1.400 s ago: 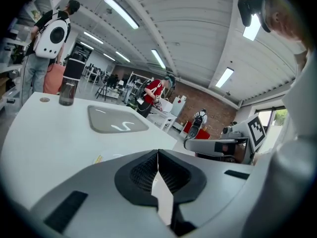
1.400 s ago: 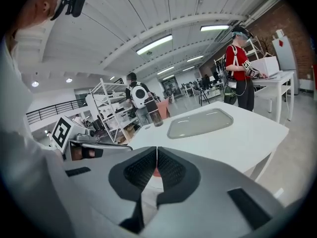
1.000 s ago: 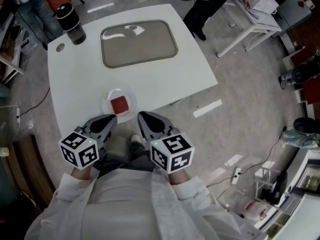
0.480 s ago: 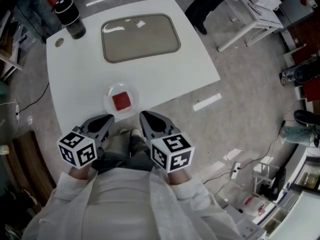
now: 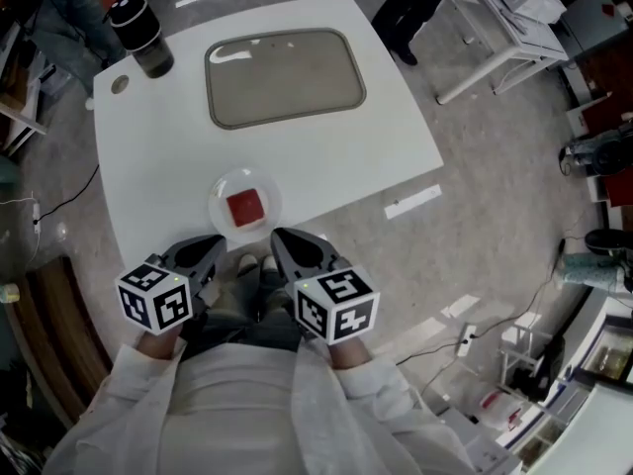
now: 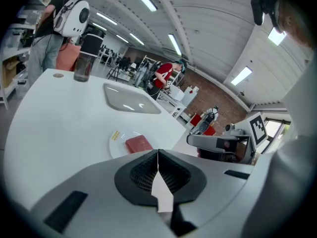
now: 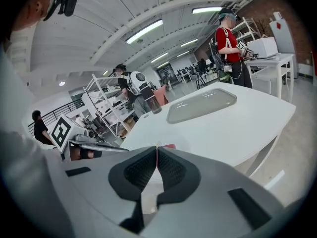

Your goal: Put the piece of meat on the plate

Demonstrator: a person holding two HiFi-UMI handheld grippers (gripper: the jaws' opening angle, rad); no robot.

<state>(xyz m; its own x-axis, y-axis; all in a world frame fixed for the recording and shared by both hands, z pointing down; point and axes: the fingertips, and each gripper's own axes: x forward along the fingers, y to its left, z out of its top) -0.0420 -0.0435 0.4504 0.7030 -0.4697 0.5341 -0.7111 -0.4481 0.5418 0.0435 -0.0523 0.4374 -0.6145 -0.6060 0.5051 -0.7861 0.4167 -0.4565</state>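
The meat seems settled on the plate, with the left tongs and right tongs near it, closed and empty, so the job is likely done.

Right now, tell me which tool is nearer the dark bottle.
Left. Bottle at the far left corner; left tool at the near edge below it, right tool farther right.

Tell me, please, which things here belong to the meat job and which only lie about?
Job: red square piece of meat, already on the small round white plate; left gripper and right gripper, both shut, empty.
Lying about: large grey rectangular tray; dark cylindrical bottle; small round disc.
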